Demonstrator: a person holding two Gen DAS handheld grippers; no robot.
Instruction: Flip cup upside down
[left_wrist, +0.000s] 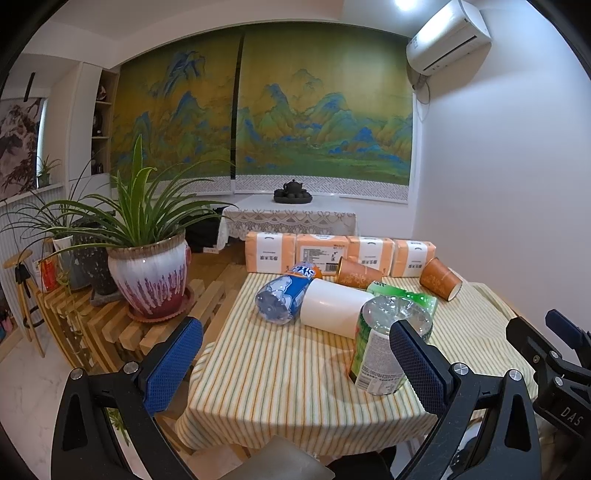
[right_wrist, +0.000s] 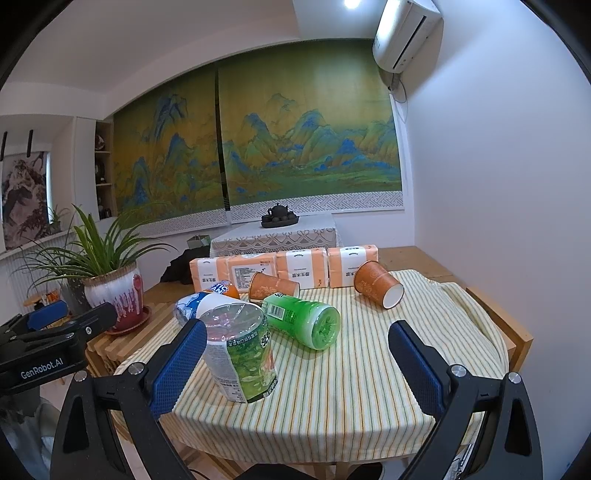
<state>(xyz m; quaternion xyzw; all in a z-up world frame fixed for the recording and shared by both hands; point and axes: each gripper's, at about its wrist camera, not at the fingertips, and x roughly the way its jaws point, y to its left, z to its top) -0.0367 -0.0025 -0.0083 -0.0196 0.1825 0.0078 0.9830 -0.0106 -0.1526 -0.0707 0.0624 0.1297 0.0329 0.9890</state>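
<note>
While both jaws gape empty | orange cup (right_wrist: 377, 284) lies tipped, well beyond them

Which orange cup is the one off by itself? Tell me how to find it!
Start at the row of orange tissue packs behind the striped tablecloth. The orange paper cup lies sideways before the rightmost pack, white inside facing you, apart from the bottles.

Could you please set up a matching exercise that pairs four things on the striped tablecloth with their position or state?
Things:
1. right orange paper cup
2. bright green bottle
3. bottle nearest the jaws
4. tissue packs

States:
A. standing bottom-up
B. lined up along the far edge
C. on its side, white inside showing
D. on its side, mid-table

Pairs: 1-C, 2-D, 3-A, 4-B
</note>
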